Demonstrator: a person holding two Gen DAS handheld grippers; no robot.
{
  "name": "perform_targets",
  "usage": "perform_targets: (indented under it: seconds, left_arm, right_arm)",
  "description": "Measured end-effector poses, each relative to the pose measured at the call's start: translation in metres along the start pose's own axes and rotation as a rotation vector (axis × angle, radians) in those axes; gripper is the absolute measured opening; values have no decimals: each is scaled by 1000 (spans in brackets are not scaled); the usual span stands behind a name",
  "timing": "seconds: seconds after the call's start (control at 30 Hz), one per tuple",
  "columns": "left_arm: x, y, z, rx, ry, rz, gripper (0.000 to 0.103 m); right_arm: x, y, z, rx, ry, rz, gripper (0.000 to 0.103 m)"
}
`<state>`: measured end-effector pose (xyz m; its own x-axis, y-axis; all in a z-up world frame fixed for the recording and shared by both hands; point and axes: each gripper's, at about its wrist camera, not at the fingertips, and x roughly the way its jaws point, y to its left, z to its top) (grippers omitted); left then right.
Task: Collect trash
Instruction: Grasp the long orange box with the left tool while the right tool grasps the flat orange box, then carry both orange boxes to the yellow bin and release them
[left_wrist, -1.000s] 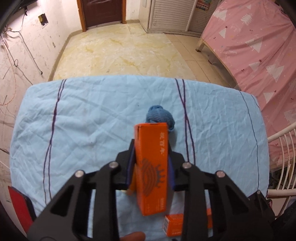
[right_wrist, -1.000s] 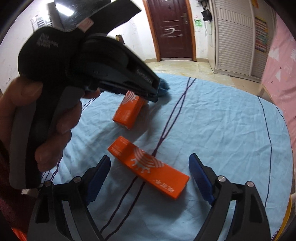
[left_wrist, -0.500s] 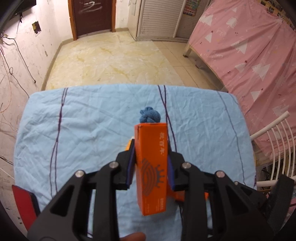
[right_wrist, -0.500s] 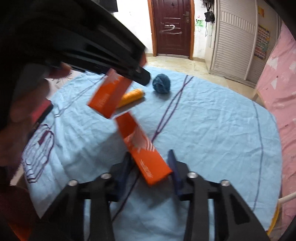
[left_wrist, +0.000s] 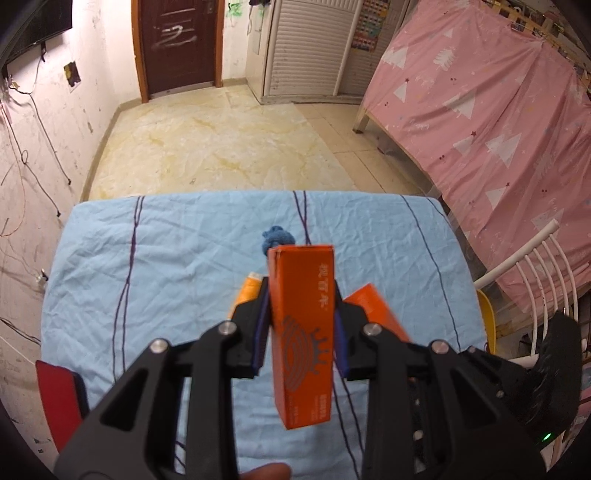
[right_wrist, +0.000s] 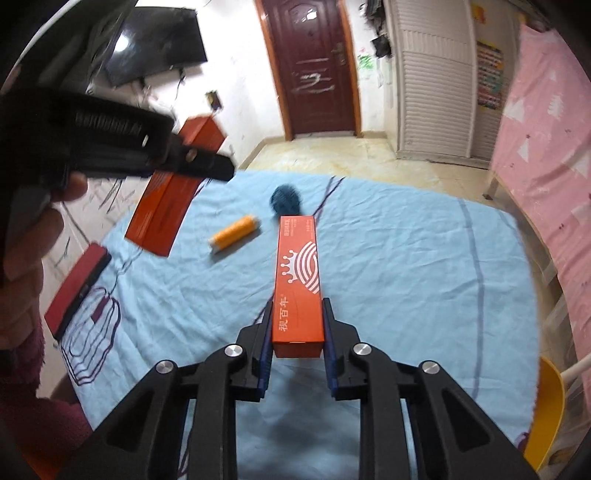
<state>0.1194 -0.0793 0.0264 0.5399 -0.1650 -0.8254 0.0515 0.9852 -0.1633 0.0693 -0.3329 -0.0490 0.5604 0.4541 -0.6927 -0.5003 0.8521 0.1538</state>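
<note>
**Two orange cartons held above the blue cloth**

The left gripper (left_wrist: 300, 332), a black plastic frame with silver bolts and blue ribbed pads, has its fingers pressed against both long sides of a tall orange cardboard carton (left_wrist: 302, 332). The carton is a narrow rectangular box with sharp folded edges, a printed crown-and-arcs mark and white characters; it stands upright between the pads, lifted above the table. In the right wrist view the same carton (right_wrist: 173, 192) hangs tilted under the left gripper (right_wrist: 192, 162), motion-blurred.

The right gripper (right_wrist: 297, 343), of the same black build, is clamped on a second long orange cardboard carton (right_wrist: 298, 280), gripping it near its close end. This box points straight forward along the fingers, its printed face up, held above the cloth. From the left wrist camera only a corner of it (left_wrist: 373, 310) shows.

Below lies a wrinkled light-blue cotton tablecloth (left_wrist: 177, 266) with thin dark purple stripes. On it rest a fuzzy dark-blue ball of yarn (right_wrist: 286, 199), round and soft, and near it a smooth orange cylindrical spool (right_wrist: 233, 236) lying on its side. A flat red rectangular case (right_wrist: 77, 284) sits at the left edge of the cloth. A white metal chair back (left_wrist: 532, 266) stands beside the table.
</note>
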Motion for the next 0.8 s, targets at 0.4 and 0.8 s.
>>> perform_targets:
  seconds: [0.4, 0.8]
  left_arm:
    - [4, -71, -10, 114, 12, -56, 28]
    - [22, -167, -27, 278, 60, -120, 28]
  right_arm:
    - [-71, -68, -25, 169, -139, -121, 16]
    - [-130, -154, -74, 341, -214, -270, 16]
